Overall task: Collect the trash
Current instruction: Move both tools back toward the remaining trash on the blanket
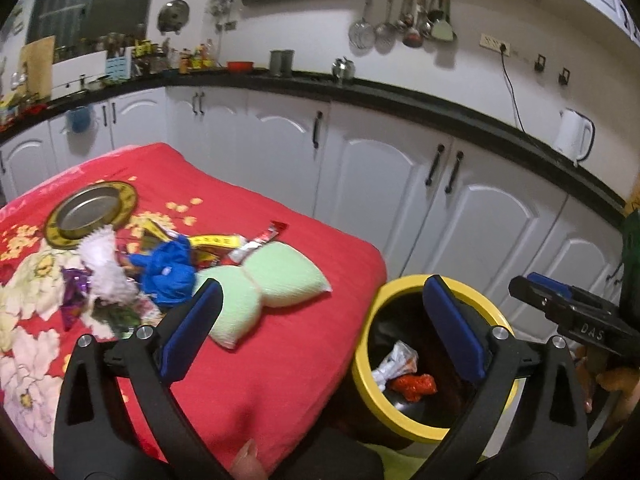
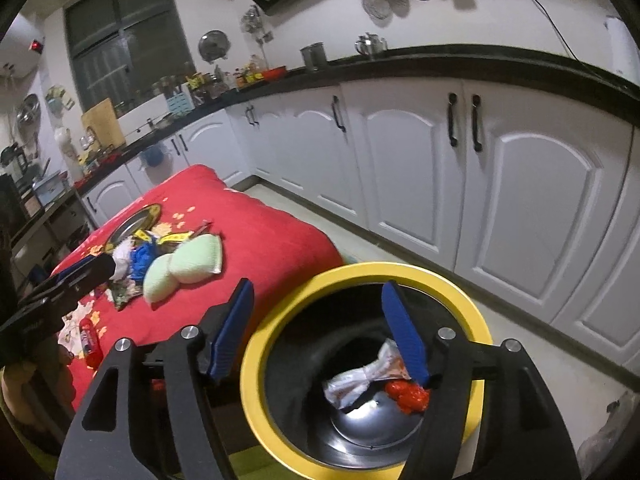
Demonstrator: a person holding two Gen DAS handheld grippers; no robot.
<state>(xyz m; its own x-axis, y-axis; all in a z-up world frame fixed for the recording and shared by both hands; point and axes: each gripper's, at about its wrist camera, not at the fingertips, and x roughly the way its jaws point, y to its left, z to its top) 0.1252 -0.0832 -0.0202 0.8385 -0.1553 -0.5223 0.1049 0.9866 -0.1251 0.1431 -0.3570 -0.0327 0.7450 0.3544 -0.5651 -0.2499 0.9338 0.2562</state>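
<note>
Two wrappers [image 2: 360, 376] lie in the yellow-rimmed bin [image 2: 280, 308]; both grippers, left [image 1: 324, 320] and right [image 2: 320, 332], gape empty, so swing back, pinch one piece from the pile [image 1: 132, 276].

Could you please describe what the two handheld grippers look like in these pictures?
Both are the same design. The left gripper and the right gripper have black, triangular cut-out arms with silver round bolts at the joints, and each finger carries a long blue pad. Seen from the left wrist view, the right gripper's black body bears white lettering reading DAS. No cables or sleeves show.
</note>
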